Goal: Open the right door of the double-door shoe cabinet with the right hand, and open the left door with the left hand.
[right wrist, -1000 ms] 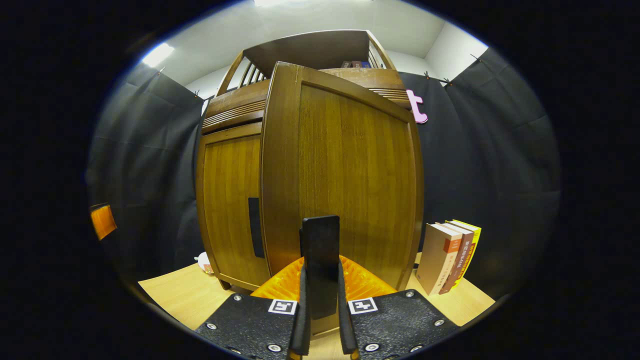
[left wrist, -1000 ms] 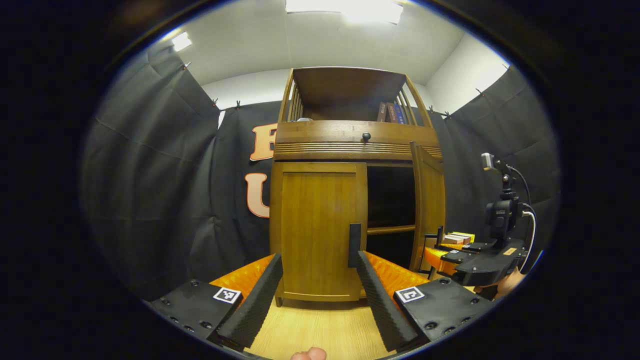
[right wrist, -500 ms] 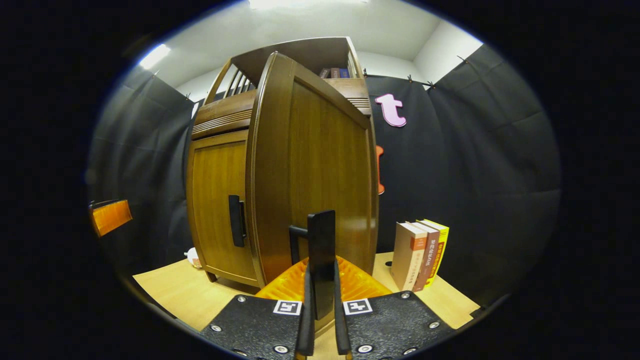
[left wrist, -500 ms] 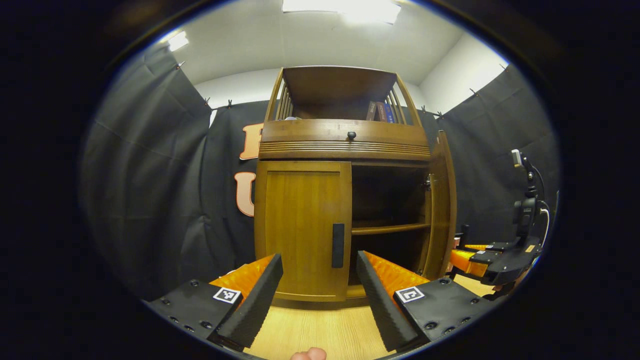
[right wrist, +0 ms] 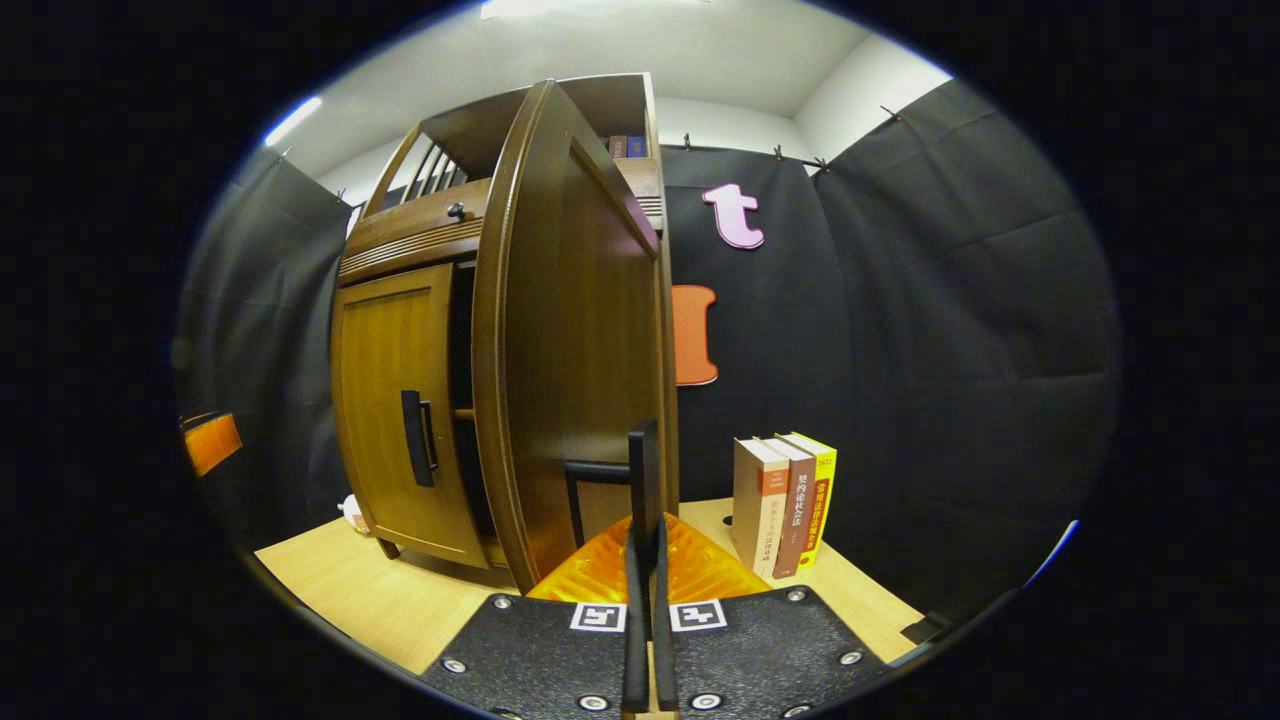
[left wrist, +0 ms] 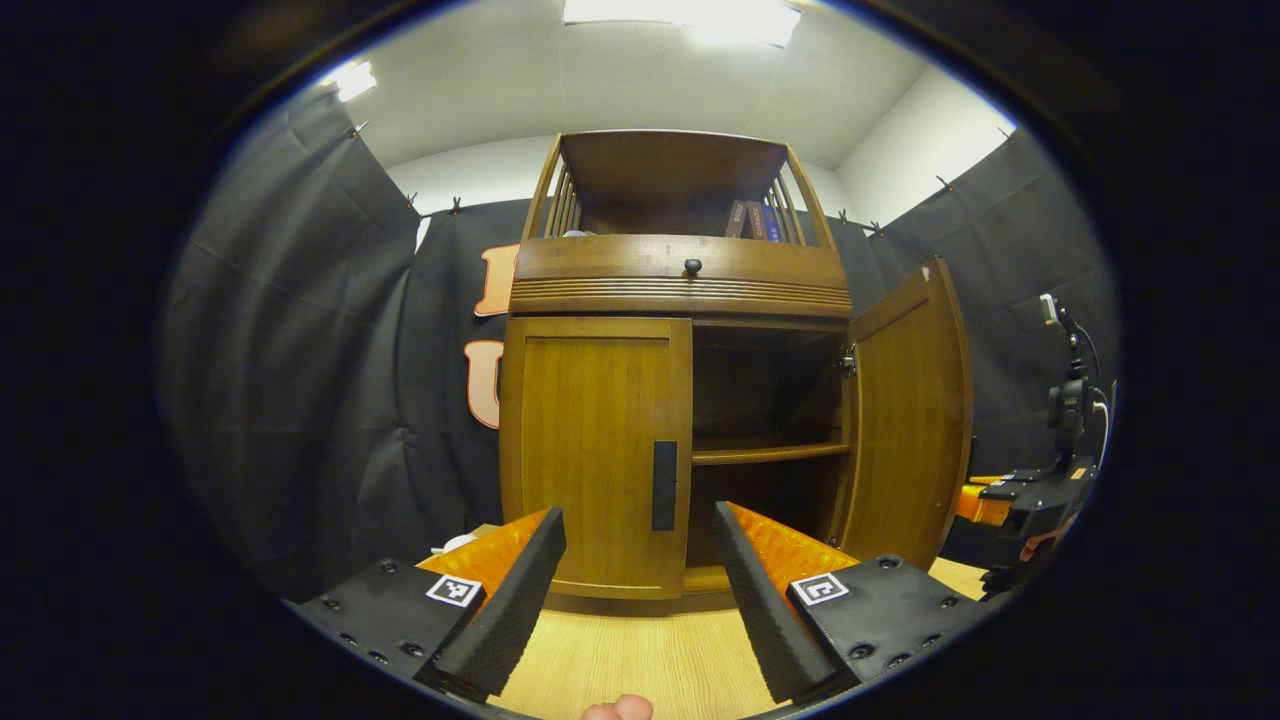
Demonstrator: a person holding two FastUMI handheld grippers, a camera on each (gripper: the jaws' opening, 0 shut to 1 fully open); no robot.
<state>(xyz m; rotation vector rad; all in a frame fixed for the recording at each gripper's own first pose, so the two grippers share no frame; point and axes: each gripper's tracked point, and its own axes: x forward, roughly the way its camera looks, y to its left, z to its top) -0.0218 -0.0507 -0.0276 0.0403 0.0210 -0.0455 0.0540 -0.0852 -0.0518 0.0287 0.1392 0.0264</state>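
Writing: the three books [right wrist: 785,500] standing at lower right of centre in the right gripper view carry print on their spines, too small to read. Square black-and-white markers sit on both gripper bodies. No brand is visible on the cabinet.

Shoe cabinet [left wrist: 680,290]: brown wood, standing on the light wood desk [left wrist: 640,660] at centre of the left gripper view. It has a drawer band with one dark round knob [left wrist: 691,266] across the top, and an open railed shelf above that with a few books at its right end.

Left door [left wrist: 598,455]: closed, with a dark vertical handle [left wrist: 664,485] near its right edge.

Right door [left wrist: 908,420]: swung well open toward the right of the frame; a dark interior with one shelf board [left wrist: 765,452] is exposed.

Left hand-held gripper [left wrist: 640,540]: fingers spread wide, gripping nothing, short of the cabinet front and roughly level with the left door's handle.

Right hand-held gripper [right wrist: 645,530]: fingers drawn nearly together at bottom centre of the right gripper view, pinching the right door's handle [right wrist: 640,475]. It also appears at the right edge of the left gripper view [left wrist: 1020,495], beside the open door.
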